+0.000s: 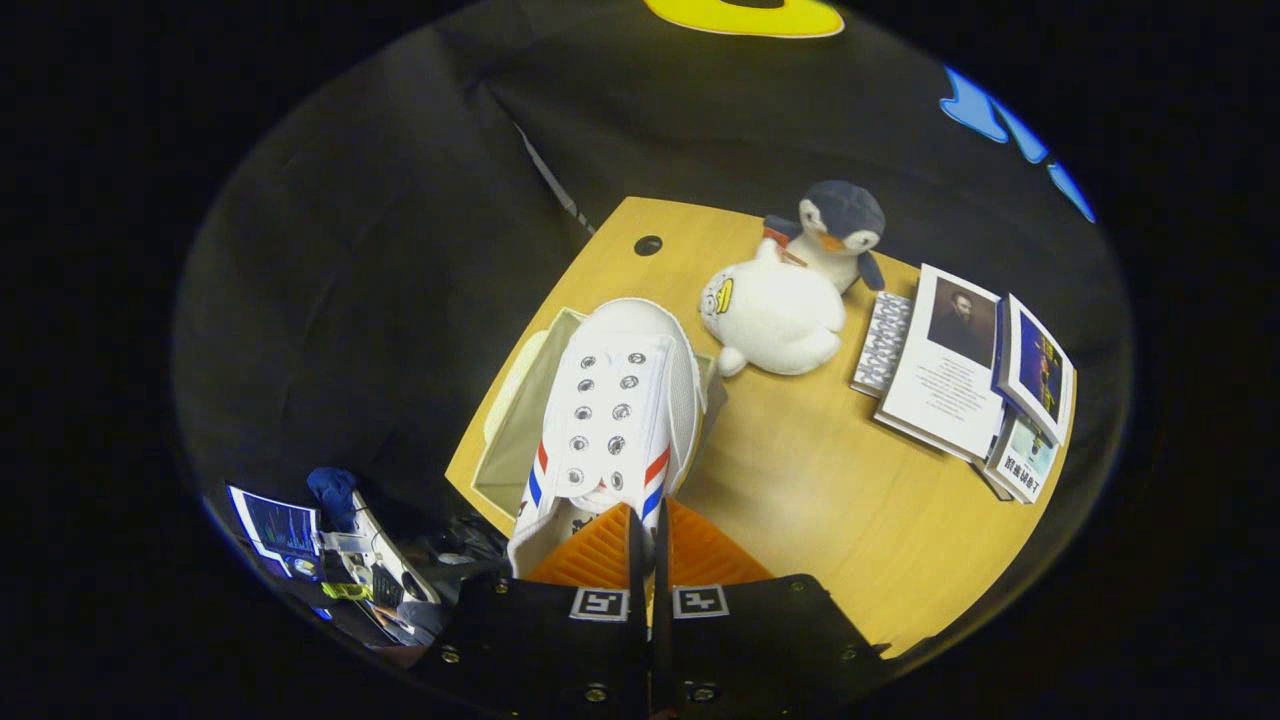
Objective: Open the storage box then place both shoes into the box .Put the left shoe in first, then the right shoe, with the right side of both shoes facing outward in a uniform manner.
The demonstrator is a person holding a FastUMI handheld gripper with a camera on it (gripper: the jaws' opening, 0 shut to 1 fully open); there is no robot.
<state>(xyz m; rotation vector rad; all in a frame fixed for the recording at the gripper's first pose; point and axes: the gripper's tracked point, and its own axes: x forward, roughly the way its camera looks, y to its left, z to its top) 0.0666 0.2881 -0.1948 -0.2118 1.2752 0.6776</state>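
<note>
Gripper (648, 525): my fingers nearly closed, pinching the heel rim of the white shoe (615, 400), heel hidden behind them. Shoe extends ahead above the open storage box (505, 440), interior mostly covered. Right: plush seal (775, 315), penguin (840, 235), books (960, 370) on table (820, 480).

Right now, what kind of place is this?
Likely a staged recording booth: black cloth wall, wooden table with plush toys and books. The gripper holds a white shoe above an open box.

Tongs (648, 520) clamped on white shoe (615, 400) above box (520, 420).
</note>
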